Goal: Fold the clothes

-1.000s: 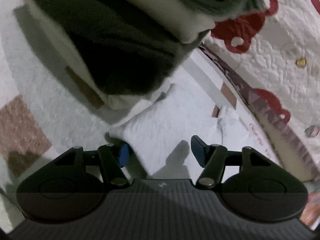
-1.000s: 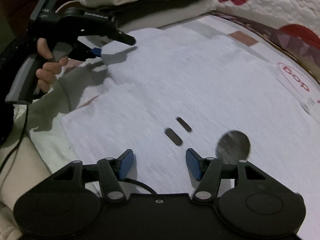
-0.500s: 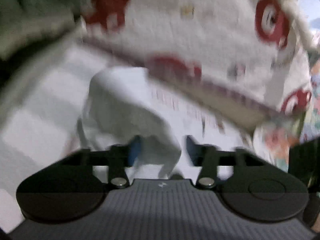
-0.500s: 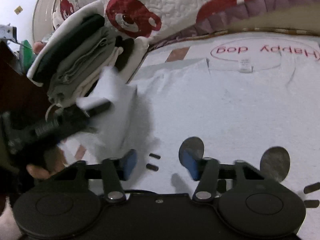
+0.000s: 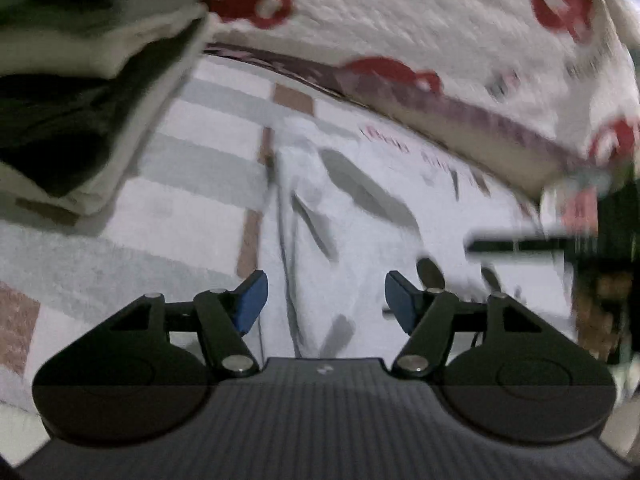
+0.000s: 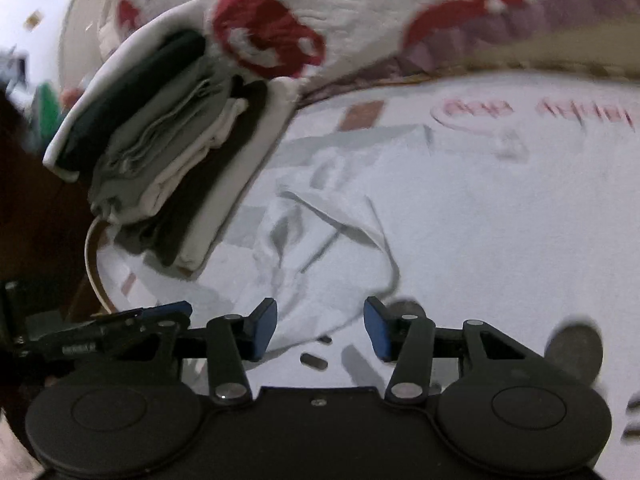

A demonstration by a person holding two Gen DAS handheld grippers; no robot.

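- Two black handheld grippers with blue pads hover over a bed covered by a white sheet (image 6: 520, 240).
- Left gripper (image 5: 325, 300): jaws opening, nothing between the pads.
- Right gripper (image 6: 320, 326): pads apart, gripping nothing.
- White T-shirt (image 6: 332, 232) lies rumpled on the sheet, its sleeve folded over, just ahead of both grippers.
- Stack of folded dark, grey and cream clothes (image 6: 168, 136) sits to the shirt's left.
- White quilt with red bear prints (image 5: 460, 40) lies bunched behind the shirt.
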